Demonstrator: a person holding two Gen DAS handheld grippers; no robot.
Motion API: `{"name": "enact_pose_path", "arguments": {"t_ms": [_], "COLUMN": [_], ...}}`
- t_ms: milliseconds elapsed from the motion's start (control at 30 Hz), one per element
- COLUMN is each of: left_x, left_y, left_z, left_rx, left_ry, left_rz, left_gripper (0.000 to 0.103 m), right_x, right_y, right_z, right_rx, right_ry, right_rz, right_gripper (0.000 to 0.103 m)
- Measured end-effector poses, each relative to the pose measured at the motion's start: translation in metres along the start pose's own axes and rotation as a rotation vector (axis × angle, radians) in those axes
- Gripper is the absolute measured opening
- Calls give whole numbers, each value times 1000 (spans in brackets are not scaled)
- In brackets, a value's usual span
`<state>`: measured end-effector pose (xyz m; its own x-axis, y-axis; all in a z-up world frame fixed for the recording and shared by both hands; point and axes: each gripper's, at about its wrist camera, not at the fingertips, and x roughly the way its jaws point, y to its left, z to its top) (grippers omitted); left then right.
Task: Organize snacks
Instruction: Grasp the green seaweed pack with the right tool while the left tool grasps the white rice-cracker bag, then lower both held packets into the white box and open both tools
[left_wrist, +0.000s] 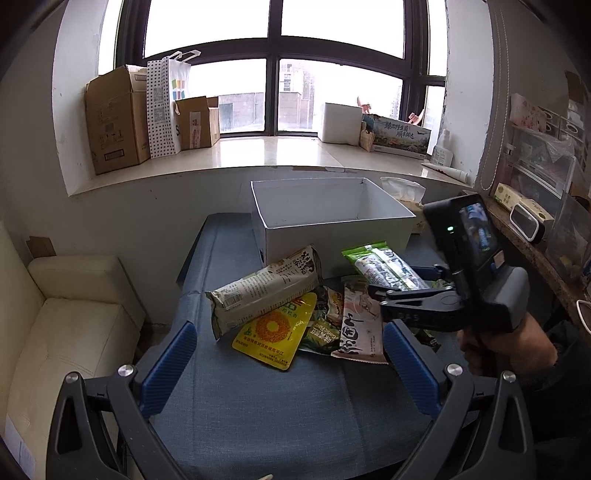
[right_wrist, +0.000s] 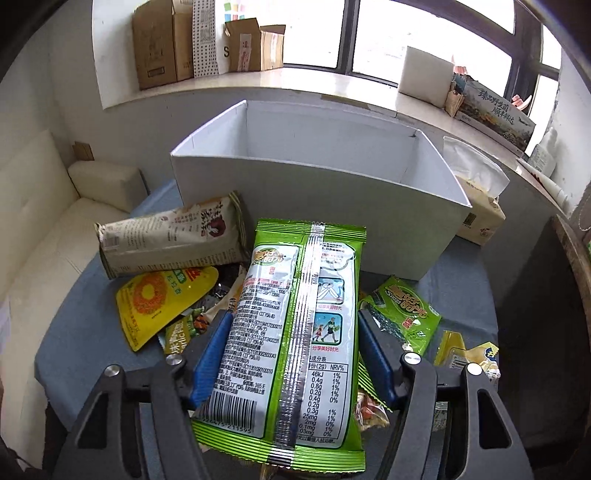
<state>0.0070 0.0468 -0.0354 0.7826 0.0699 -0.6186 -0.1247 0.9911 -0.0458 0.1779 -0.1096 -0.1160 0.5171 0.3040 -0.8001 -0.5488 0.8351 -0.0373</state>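
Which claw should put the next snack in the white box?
The right claw: the big green packet already sits between its fingers, facing the white box. The left claw is open and empty.

My light is daylight from the window (left_wrist: 273, 66), whose panes are blown out white. The windowsill (left_wrist: 266, 151) shows glare. Shadows lie soft. Fisheye bending curves straight lines, corners go black, and the green snack packet's (right_wrist: 295, 332) print reads sharp.
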Motion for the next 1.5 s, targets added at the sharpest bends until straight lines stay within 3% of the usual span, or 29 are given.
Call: {"name": "enact_pose_path", "arguments": {"t_ms": [267,567,700,767,900,1000,1200,1367,1433,1500], "left_x": [75,195,232,243,230,218,175,129,111,96], "left_y": [20,32,30,30,30,24,19,14,11,-1], "left_z": [9,30,21,15,14,14,17,20,26,35], "left_rx": [158,380,415,422,394,415,376,193,105,90], "left_ry": [79,256,372,395,378,374,328,285,241,173], "left_rz": [-37,-90,-146,-129,-185,-165,-179,-105,-147,-144], "left_gripper": [103,103,103,84,58,51,47,46,46,46], "right_x": [-76,-121,-124,-126,-125,-123,-119,-116,-113,-108], "right_y": [-22,-20,-19,-20,-22,-22,-24,-28,-31,-34], "right_z": [-14,-33,-36,-37,-39,-41,-45,-49,-48,-43], "right_rx": [64,72,65,68,73,86,105,135,149,158], "right_ry": [-121,-171,-174,-182,-177,-173,-161,-165,-168,-171], "right_rz": [62,94,84,91,87,88,98,105,112,115], "right_gripper": [71,71,71,71,71,71,71,71,71,72]}}
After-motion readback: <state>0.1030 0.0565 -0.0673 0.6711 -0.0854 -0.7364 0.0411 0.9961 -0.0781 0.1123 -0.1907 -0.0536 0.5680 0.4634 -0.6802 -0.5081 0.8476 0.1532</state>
